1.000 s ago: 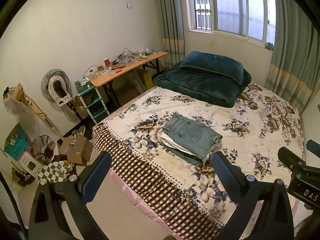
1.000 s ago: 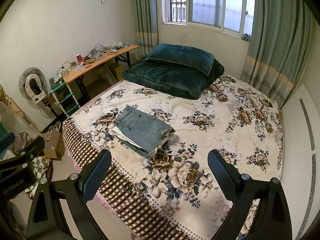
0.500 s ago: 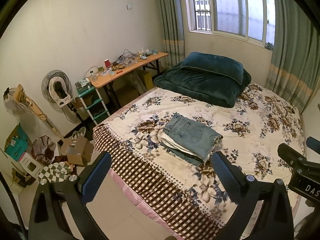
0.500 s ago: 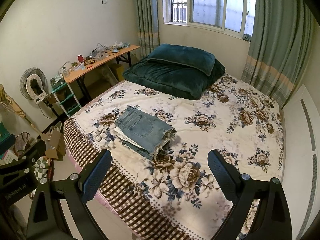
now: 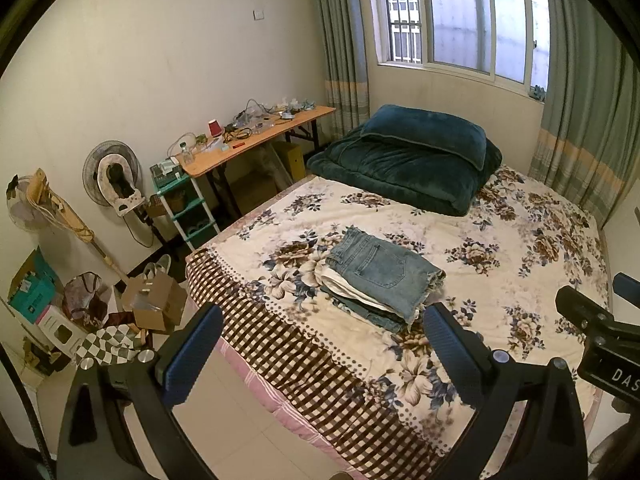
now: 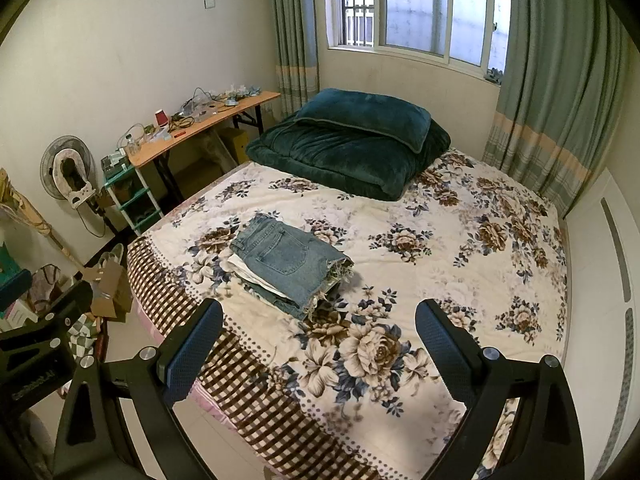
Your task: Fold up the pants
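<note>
A stack of folded pants (image 5: pixel 380 280) lies on the floral bedspread (image 5: pixel 500 264) near the foot of the bed, blue denim on top, a white garment and darker denim beneath. It also shows in the right wrist view (image 6: pixel 288 264). My left gripper (image 5: pixel 320 344) is open and empty, held well back from the bed's foot edge. My right gripper (image 6: pixel 318 340) is open and empty, also held back above the bed's corner. The right gripper's body shows at the left view's right edge (image 5: pixel 600 332).
A dark green folded quilt and pillow (image 5: pixel 412 160) lie at the head of the bed. A cluttered wooden desk (image 5: pixel 256 140), green shelf (image 5: pixel 188 208), fan (image 5: pixel 112 176) and floor boxes (image 5: pixel 152 300) stand left. Curtains and a window (image 5: pixel 472 20) lie behind.
Both grippers have drifted slightly back from the bed; the view shifts a little. The stack of pants has not moved.
</note>
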The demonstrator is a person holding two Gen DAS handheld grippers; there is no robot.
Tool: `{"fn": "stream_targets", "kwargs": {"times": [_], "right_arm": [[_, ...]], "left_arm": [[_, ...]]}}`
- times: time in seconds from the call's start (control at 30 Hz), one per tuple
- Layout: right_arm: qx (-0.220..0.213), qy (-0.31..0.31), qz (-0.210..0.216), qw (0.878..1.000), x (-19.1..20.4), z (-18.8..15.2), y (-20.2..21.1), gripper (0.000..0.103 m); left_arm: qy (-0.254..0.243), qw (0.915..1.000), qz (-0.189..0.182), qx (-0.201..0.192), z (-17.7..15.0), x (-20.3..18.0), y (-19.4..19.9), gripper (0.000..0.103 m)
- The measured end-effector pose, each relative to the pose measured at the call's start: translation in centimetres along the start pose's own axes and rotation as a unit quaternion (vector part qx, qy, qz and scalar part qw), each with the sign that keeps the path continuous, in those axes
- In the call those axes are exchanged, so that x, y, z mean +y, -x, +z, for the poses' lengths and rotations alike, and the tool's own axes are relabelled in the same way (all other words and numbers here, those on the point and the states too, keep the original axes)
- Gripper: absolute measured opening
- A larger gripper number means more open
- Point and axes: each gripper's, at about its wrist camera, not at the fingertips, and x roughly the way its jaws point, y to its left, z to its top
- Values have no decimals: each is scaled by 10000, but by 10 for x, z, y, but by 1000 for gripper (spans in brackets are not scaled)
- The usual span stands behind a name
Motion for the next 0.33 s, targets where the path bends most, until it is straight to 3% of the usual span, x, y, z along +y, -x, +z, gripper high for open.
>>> {"fn": "stream_targets", "kwargs": {"times": [0.33], "right_arm": [[-11, -8, 16, 10000, 2, 5, 3, 99]], "left_arm": [[87, 9998, -71, -165, 5, 6, 4, 103]]}}
